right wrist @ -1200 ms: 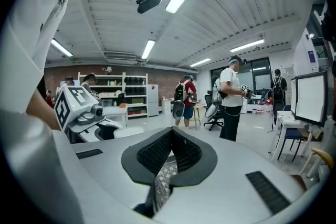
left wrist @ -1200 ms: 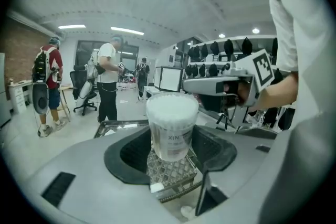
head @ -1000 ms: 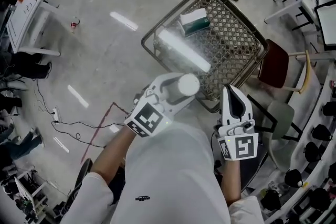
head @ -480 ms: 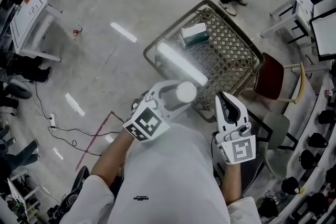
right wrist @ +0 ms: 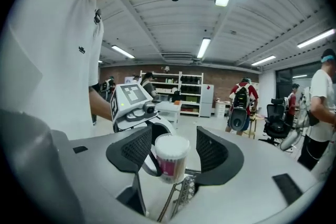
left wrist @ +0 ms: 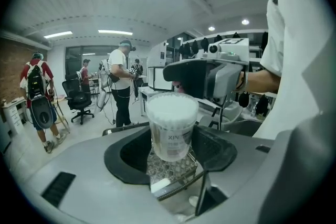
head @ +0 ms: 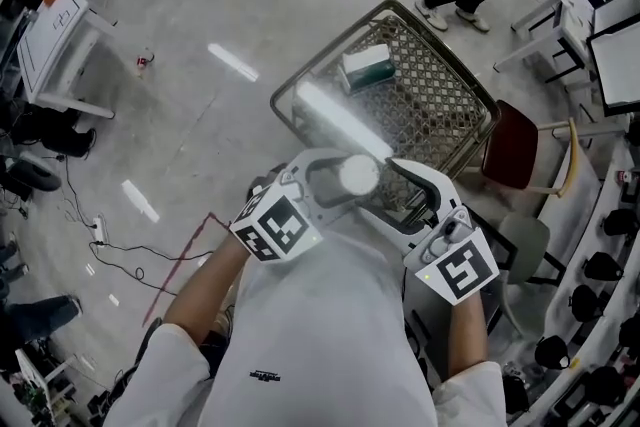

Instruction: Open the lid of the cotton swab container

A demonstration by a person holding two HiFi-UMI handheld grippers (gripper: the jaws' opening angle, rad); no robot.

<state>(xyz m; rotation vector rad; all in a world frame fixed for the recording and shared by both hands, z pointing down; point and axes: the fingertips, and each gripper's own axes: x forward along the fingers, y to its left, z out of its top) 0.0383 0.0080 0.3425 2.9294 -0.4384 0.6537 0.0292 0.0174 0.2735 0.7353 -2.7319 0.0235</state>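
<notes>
The grey polished floor (head: 200, 105) is busy. A wire basket (head: 478, 91) stands on it out beyond both sets of jaws, with a green box (head: 366, 63) lying inside. A red-seated chair (head: 520, 130) stands just beside the basket. Farther back in the room, someone with a red backpack (left wrist: 38, 94) stands near a black office chair (left wrist: 76, 99).

The person in the white shirt (head: 330, 345) holds both tools out in front of the chest, above the floor.

The left gripper (head: 338, 183) has its jaws clamped on the cotton swab tub (left wrist: 171, 128), one pad against each side of the clear wall. The tub stands upright between those jaws with its printed label facing back toward the hand. Its white top rises clear above the pads. The lid (head: 359, 174) looks to be still on, though through the clear plastic and the packed white swab heads I can't be sure.

The right gripper (head: 388, 195) points at the tub from the other side, tip to tip with the left one. Its jaws have just been opening and now stand wide apart. From its own view the tub shows in the gap between them, just beyond the tips, and neither pad touches it. The marker cube (head: 458, 267) on that tool sits back by the wrist.
</notes>
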